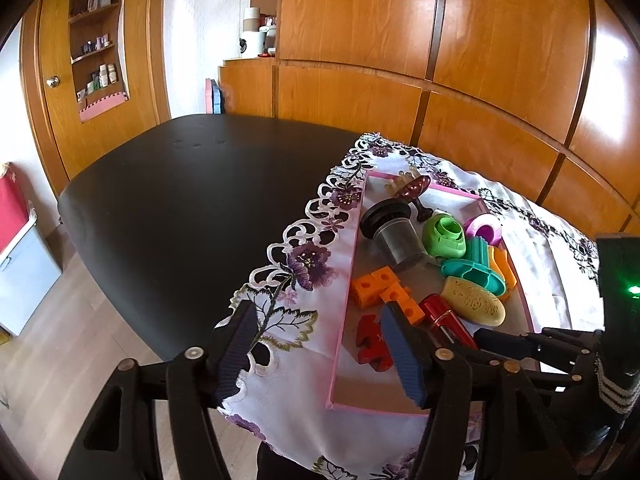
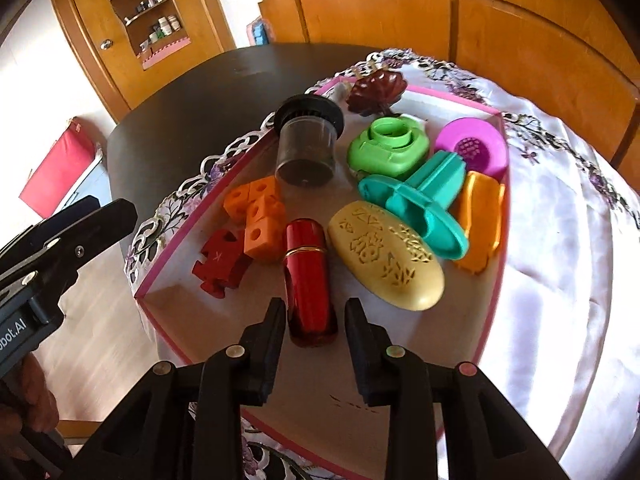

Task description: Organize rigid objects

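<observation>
The red tube (image 2: 309, 280) lies in the pink tray (image 2: 505, 216), just beside the yellow soap (image 2: 386, 254). The right gripper (image 2: 315, 312) straddles its near end, slightly parted, not pressing. Glossy, hard, probably light and slippery; grip mid-barrel. The left gripper (image 1: 320, 354) stands spread, empty.

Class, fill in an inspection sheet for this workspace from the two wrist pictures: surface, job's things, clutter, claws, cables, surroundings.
Surface: black table, its right part under a flowered cloth.
Job's things: pink-rimmed tray on the cloth holds a red tube, yellow soap, orange blocks, red puzzle piece, dark cup, green, teal, purple and orange plastic pieces.
Clutter: nothing seen outside the tray.
Claws: left claw open over the tray's near-left rim; right claw open, fingers either side of the red tube's near end, pads apart from it.
Cables: nothing seen.
Surroundings: wooden cabinets, shelves, wood floor.
</observation>
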`<state>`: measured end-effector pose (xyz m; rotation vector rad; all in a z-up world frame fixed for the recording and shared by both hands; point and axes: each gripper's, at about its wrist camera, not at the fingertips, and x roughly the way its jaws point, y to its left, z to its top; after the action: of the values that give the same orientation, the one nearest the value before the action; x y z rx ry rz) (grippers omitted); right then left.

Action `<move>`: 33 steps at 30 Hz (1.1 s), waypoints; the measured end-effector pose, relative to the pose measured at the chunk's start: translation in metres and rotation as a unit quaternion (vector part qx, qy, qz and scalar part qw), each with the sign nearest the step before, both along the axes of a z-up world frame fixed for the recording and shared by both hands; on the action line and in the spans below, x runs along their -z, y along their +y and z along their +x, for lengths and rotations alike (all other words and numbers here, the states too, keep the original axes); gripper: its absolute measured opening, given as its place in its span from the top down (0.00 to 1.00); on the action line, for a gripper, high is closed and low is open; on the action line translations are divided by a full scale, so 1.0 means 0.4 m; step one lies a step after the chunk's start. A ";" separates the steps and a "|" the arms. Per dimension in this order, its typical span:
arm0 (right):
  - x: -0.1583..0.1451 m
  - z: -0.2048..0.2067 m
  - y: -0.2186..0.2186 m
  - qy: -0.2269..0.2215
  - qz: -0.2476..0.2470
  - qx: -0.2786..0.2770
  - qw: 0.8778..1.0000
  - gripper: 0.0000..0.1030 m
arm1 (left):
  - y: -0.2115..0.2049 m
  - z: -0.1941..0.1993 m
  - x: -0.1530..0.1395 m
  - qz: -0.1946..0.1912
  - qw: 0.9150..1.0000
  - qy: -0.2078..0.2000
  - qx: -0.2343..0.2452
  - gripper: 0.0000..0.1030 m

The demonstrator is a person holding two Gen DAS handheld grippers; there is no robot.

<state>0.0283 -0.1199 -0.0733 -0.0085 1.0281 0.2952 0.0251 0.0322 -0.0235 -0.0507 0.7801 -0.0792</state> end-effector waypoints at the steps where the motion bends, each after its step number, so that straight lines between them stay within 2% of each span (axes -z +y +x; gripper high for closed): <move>1: -0.003 0.003 -0.002 -0.005 -0.001 0.004 1.000 0.71 | -0.002 -0.001 -0.002 0.002 1.000 -0.002 0.000 0.31; 8: -0.050 -0.036 -0.044 -0.061 -0.021 0.054 0.996 0.67 | -0.024 -0.014 -0.019 0.010 1.000 -0.013 0.005 0.21; 14: -0.083 -0.071 -0.083 -0.101 -0.034 0.108 0.988 0.62 | -0.054 -0.029 -0.029 0.013 1.000 -0.013 0.011 0.01; 20: -0.107 -0.106 -0.110 -0.131 -0.047 0.147 0.979 0.62 | -0.080 -0.048 -0.046 0.018 0.999 -0.023 0.014 0.00; 25: -0.109 -0.114 -0.116 -0.136 -0.051 0.158 0.977 0.62 | -0.107 -0.074 -0.061 0.017 0.999 -0.042 0.028 0.00; 28: -0.109 -0.116 -0.116 -0.137 -0.054 0.162 0.976 0.62 | -0.119 -0.086 -0.071 0.033 0.997 -0.059 0.028 0.00; 33: -0.112 -0.121 -0.117 -0.138 -0.056 0.164 0.975 0.62 | -0.118 -0.084 -0.073 0.033 0.998 -0.052 0.024 0.00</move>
<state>-0.0199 -0.1667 -0.0286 0.0187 0.7525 -0.0660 -0.0087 -0.0151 0.0055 0.0347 0.6792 -0.1007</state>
